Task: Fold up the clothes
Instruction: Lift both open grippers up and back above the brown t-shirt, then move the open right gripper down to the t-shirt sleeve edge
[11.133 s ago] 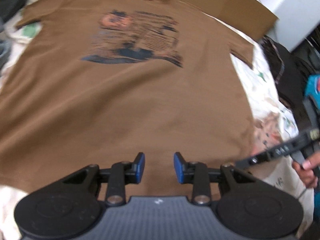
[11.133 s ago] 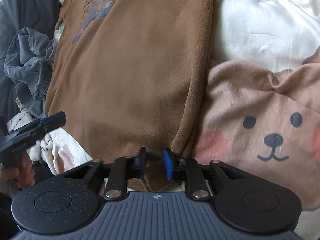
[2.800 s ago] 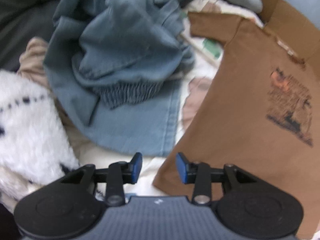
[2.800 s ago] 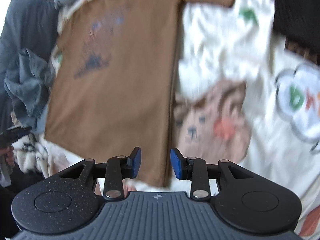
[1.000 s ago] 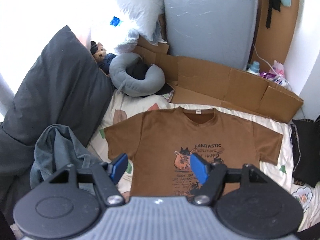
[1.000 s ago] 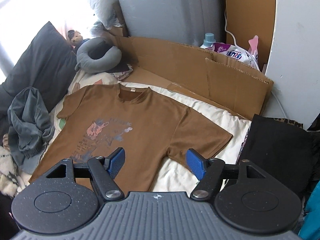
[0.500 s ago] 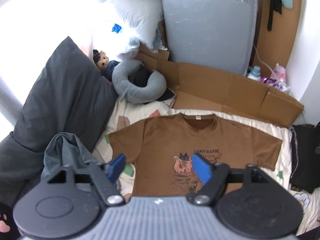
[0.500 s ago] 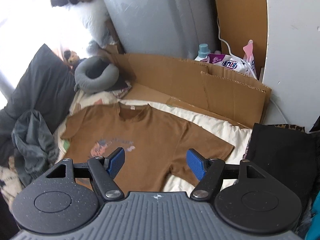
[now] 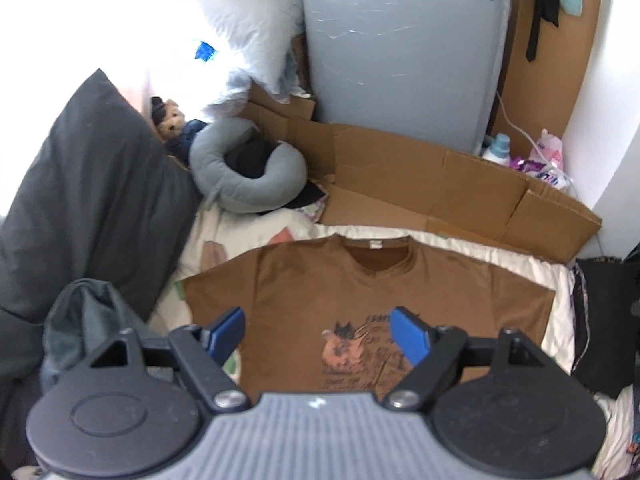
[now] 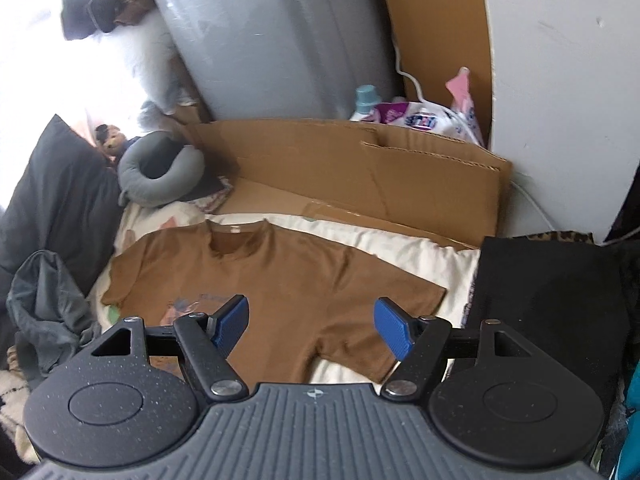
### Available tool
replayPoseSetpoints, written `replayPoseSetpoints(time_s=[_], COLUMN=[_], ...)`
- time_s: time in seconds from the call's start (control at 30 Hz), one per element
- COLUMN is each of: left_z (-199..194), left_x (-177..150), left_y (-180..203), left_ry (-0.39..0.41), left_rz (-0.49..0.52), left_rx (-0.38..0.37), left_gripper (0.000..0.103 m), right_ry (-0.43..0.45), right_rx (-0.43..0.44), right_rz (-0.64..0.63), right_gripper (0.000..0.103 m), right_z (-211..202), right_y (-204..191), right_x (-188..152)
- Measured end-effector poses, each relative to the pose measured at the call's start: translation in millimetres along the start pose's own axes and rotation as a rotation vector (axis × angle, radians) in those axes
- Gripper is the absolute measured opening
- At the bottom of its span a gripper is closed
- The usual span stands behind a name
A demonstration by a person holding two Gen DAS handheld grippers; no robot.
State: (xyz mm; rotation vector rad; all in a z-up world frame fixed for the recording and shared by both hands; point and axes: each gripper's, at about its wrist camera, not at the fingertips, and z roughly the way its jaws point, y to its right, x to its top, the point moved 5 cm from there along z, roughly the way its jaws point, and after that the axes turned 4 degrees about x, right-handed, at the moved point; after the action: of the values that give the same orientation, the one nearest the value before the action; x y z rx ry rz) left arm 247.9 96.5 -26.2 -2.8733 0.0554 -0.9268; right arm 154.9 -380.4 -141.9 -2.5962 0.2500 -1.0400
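A brown T-shirt (image 9: 368, 292) with a dark print lies flat and face up on the pale bed sheet (image 9: 532, 268), collar toward the cardboard. It shows again in the right wrist view as the same brown T-shirt (image 10: 280, 276), both sleeves spread out. My left gripper (image 9: 319, 334) hangs well above the shirt, open, nothing between its blue pads. My right gripper (image 10: 312, 326) is open too, high over the shirt's right half, with empty air between its pads.
A grey-blue garment (image 9: 80, 316) is bunched at the left beside a dark pillow (image 9: 80, 200). A grey neck pillow (image 9: 248, 176) and flattened cardboard (image 9: 440, 192) line the far side. A black cloth (image 10: 540, 292) lies to the right. A grey upright mattress (image 9: 400, 48) stands behind.
Both views have drawn back from the shirt, which looks smaller and lower. The left gripper's pads stand slightly wider than a second ago. The right view has rolled a little.
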Motion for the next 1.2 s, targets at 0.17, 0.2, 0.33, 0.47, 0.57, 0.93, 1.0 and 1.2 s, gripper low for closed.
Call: replayPoseSetpoints(time_s=[0.17, 0.2, 0.33, 0.47, 0.57, 0.93, 1.0, 1.2], left_z=[41.9, 50.3, 85.4, 119.5, 144.7, 225.7, 239.5, 282.1], left_x=[3.0, 2.4, -1.5, -7.1, -14.6, -51.0, -59.9, -86.5], left_y=[29.5, 35.8, 59.6, 84.1, 105.5, 181.3, 194.7, 228.4], left_ry=[-0.01, -0.013, -0.027, -0.035, -0.046, -0.076, -0.08, -0.112], left_rz=[0.017, 0.02, 0.022, 0.059, 0.083, 0.131, 0.16, 0.183], left_rx=[-0.038, -0.044, -0.068, -0.082, -0.107, -0.213, -0.214, -0.266], left_gripper=[0.082, 0.082, 0.082, 0.081, 0.081, 0.08, 0.08, 0.073], right_ry=[-0.012, -0.014, -0.023, -0.023, -0.027, -0.05, -0.052, -0.049], right_rx=[0.008, 0.004, 0.004, 0.011, 0.026, -0.004, -0.002, -0.02], right_rz=[0.067, 0.079, 0.162, 0.226, 0.266, 0.449, 0.478, 0.52], right_gripper=[0.075, 0.075, 0.075, 0.075, 0.075, 0.074, 0.074, 0.074], right_z=[20.4, 25.3, 47.6, 67.9, 84.3, 138.1, 146.3, 167.3], right_y=[25.5, 30.8, 50.8, 61.8, 67.0, 86.2, 89.0, 99.0], right_x=[-13.2, -16.7, -33.5, -50.7, -64.7, -103.5, -110.2, -130.2])
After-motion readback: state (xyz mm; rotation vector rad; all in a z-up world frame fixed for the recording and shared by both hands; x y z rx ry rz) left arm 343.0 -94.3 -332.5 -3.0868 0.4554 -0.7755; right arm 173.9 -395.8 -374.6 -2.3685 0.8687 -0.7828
